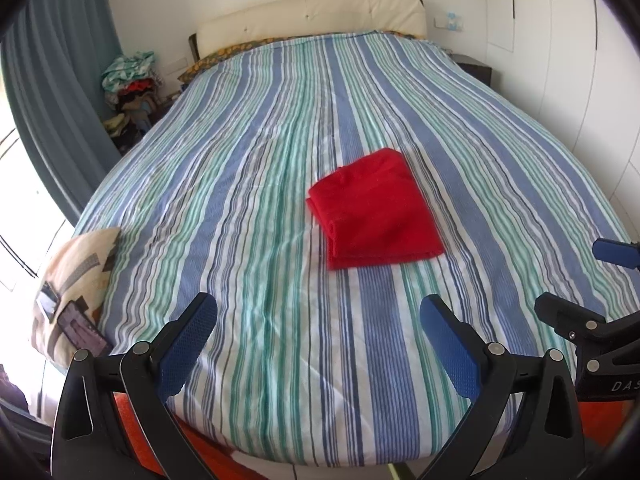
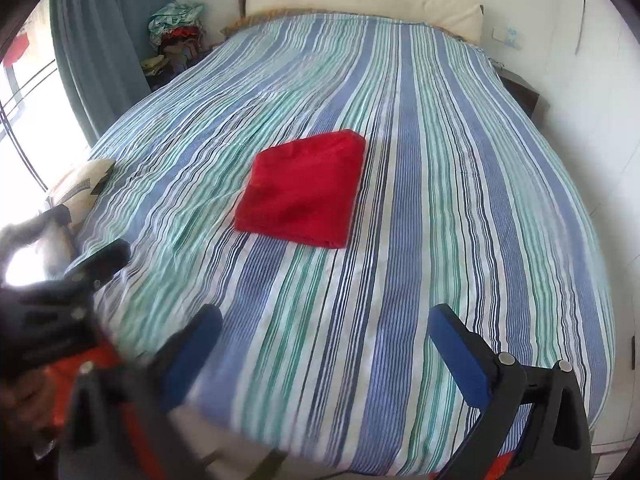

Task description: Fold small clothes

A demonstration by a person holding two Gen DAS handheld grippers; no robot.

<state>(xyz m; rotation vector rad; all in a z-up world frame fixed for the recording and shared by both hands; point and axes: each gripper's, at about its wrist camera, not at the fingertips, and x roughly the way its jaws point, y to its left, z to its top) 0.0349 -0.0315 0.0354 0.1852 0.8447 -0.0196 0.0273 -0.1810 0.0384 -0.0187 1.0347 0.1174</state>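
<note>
Step in hand: the red garment (image 1: pixel 376 210) is judged to be already folded into a compact square; only a final check of edges is being called for; any touch-up is best made by pinching a corner lightly, so layers are not being dragged apart
Garment place: it is lying on the striped bedsheet (image 1: pixel 248 184), well ahead of both sets of fingers, touched by neither
Left gripper (image 1: pixel 318 344): fingers are being held spread wide, nothing grasped; hovering low over the near bed edge
Right gripper (image 2: pixel 326 350): fingers likewise parted and empty; pointed toward the garment; the left finger is blurred

light: bright daylight from blown-out window (image 2: pixel 24 128) at left | fisheye edges bowed, dark-cornered | right-wrist lower-left blurred
</note>
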